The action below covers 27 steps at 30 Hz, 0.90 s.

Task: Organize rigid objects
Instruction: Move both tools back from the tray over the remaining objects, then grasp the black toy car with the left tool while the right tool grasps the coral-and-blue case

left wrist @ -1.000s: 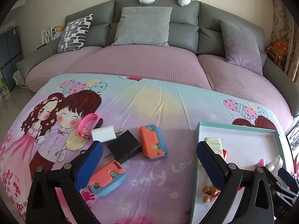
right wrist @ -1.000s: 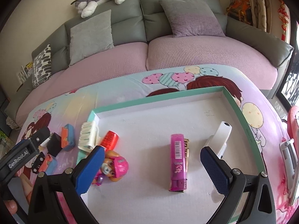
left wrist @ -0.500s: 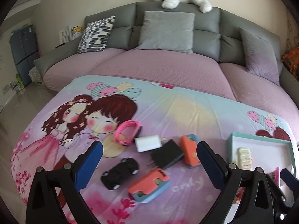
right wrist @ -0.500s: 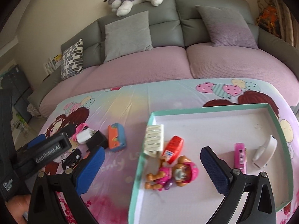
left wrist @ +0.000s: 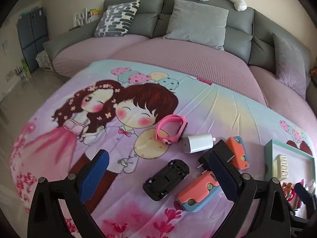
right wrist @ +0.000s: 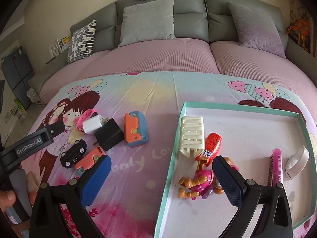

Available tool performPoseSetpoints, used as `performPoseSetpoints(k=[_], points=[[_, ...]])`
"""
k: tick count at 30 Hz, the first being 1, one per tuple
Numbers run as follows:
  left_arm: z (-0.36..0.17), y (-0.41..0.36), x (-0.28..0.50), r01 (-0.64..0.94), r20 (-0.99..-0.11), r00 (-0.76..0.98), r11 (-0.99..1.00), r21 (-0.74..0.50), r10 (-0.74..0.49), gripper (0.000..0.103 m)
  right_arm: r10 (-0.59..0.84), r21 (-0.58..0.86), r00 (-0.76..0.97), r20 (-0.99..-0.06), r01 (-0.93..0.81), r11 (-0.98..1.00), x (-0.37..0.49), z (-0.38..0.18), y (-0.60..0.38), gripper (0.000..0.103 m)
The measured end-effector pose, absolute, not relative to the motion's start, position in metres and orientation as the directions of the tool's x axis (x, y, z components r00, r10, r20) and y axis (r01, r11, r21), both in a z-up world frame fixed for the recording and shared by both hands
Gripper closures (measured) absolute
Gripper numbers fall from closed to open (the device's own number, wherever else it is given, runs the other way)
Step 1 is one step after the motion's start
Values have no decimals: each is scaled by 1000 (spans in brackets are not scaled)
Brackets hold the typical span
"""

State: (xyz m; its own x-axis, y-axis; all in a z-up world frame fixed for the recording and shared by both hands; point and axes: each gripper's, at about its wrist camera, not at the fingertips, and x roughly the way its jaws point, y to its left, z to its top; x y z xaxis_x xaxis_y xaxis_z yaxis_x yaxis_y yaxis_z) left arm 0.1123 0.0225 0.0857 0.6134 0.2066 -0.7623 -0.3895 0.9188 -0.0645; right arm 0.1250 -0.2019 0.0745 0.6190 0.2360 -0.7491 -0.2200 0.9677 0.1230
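We see a cartoon-printed bedsheet-covered surface (left wrist: 198,107) carrying a pink wristband (left wrist: 171,127), white charger cube (left wrist: 198,143), black adapter (right wrist: 108,134), upturned black toy car (left wrist: 166,179), two orange-and-blue cases (left wrist: 198,191) (right wrist: 135,129), and a teal-rimmed tray (right wrist: 174,150).

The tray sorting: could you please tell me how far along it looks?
About halfway. In the tray: comb, red tube, toy pup, pink box, white clip. Nothing in hand; both the left gripper and the right gripper are open. Still on the cloth: band, white charger, black charger, car, two orange cases.
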Motion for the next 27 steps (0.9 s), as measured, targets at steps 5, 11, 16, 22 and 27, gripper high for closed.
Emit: performPoseSetpoints(k=[5, 11, 16, 22, 27], points=[[72, 31, 114, -371, -798, 581, 925, -85, 160, 3, 230, 117, 634, -738, -216, 969, 123, 75, -198, 0], [60, 44, 112, -355, -822, 557, 928, -109, 117, 3, 240, 77, 633, -736, -274, 959, 118, 71, -171, 1], [49, 56, 111, -361, -848, 515, 929, -83, 124, 3, 282, 66, 613, -739, -351, 934, 114, 63, -142, 1], [45, 80, 103, -412, -852, 510, 903, -125, 115, 3, 334, 85, 542, -772, -431, 898, 115, 41, -110, 1], [37, 87, 103, -430, -866, 486, 895, -122, 115, 3, 296, 28, 503, -812, -474, 880, 117, 19, -89, 1]])
